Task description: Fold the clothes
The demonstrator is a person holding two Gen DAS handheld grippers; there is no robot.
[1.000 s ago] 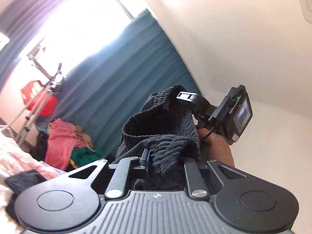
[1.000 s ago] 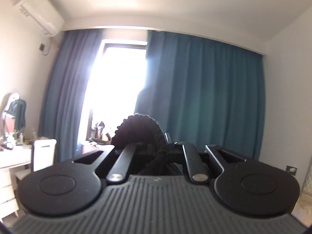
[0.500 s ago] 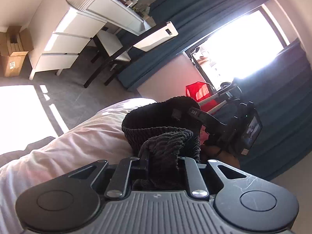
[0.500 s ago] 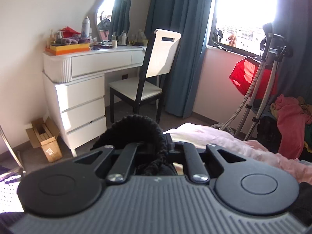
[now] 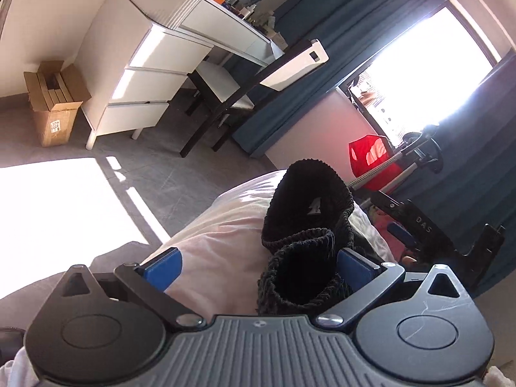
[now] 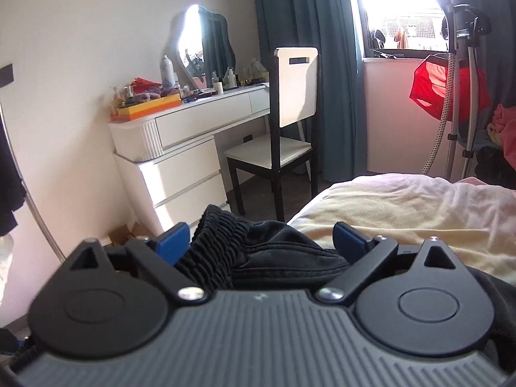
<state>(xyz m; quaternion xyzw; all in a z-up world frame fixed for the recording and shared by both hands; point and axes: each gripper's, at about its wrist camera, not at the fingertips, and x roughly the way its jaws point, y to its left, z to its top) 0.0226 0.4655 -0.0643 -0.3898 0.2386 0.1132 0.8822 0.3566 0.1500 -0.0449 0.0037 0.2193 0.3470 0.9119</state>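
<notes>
Centrally, black ribbed-waist garment bunched on pale bedding, lying loose between blue pads of left gripper and right gripper, both jaws opening wide, unpinched; beyond, white dresser, chair.

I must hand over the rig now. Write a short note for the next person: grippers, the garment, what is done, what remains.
Left gripper: jaws opening, the black garment's ribbed waistband between them, no longer pinched.
Right gripper: jaws opening, the waistband's other end loose between the blue pads.
Garment lies on the bed, bunched.
Done: garment brought to the bed.
Left: spread it flat, then fold.
</notes>
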